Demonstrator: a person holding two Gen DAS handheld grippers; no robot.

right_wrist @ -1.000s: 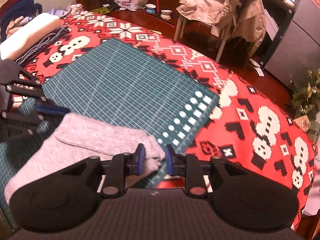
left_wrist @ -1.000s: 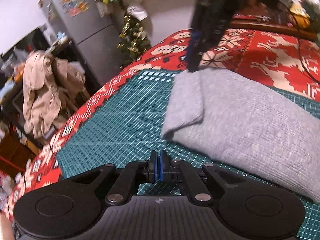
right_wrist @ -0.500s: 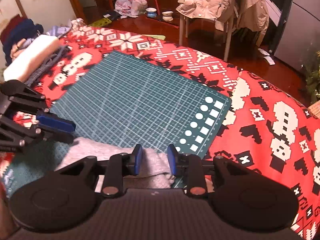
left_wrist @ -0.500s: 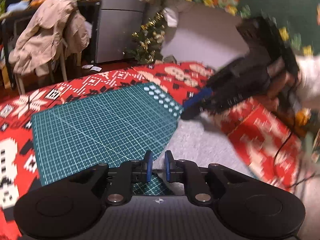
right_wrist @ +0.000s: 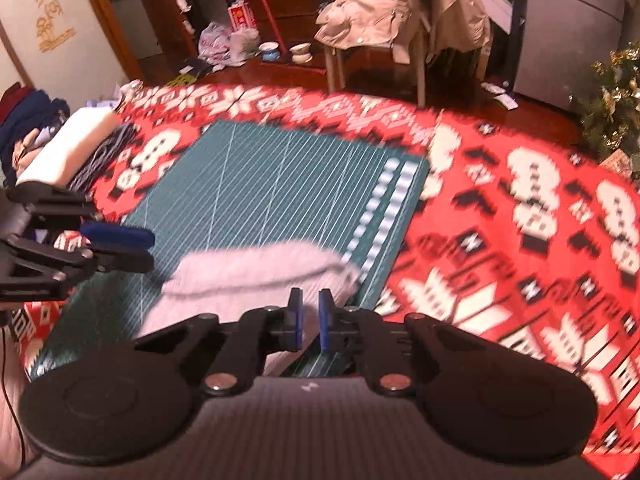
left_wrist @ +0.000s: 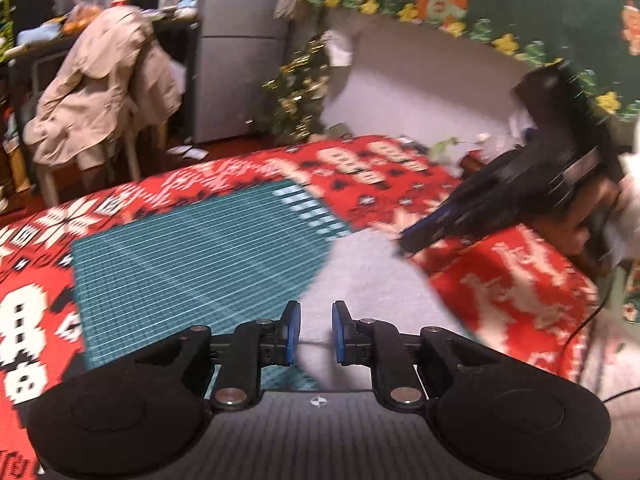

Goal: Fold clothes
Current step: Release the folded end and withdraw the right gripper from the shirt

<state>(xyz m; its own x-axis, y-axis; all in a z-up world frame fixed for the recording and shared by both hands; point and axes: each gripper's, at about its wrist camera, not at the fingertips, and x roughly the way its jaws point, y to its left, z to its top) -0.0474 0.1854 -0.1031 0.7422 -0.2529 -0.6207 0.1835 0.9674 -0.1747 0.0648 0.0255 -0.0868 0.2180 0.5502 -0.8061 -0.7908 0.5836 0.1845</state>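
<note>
Grey knit garment (right_wrist: pixel 256 276): folded, lying on the green cutting mat (right_wrist: pixel 280 184) at its near corner by the row of white marks, part of it over the mat's edge toward the red patterned cloth (right_wrist: pixel 520 240) that covers the counter. Left gripper (left_wrist: pixel 313 332): above the garment's near end, jaws parted by a small gap and just been opening; grey fabric shows through the gap, but the blue pads do not press on it. Right gripper (right_wrist: pixel 309 318): over the garment's near edge, jaws just been closing to a narrow slit; fabric is seen behind the slit, and whether any is pinched cannot be told through the blur. Surroundings: beige coat (right_wrist: pixel 404 4) draped on a chair beyond the counter; grey refrigerator (left_wrist: pixel 244 52); small tinsel tree (left_wrist: pixel 300 88); stacked folded textiles (right_wrist: pixel 60 152) at the counter's far left.
</note>
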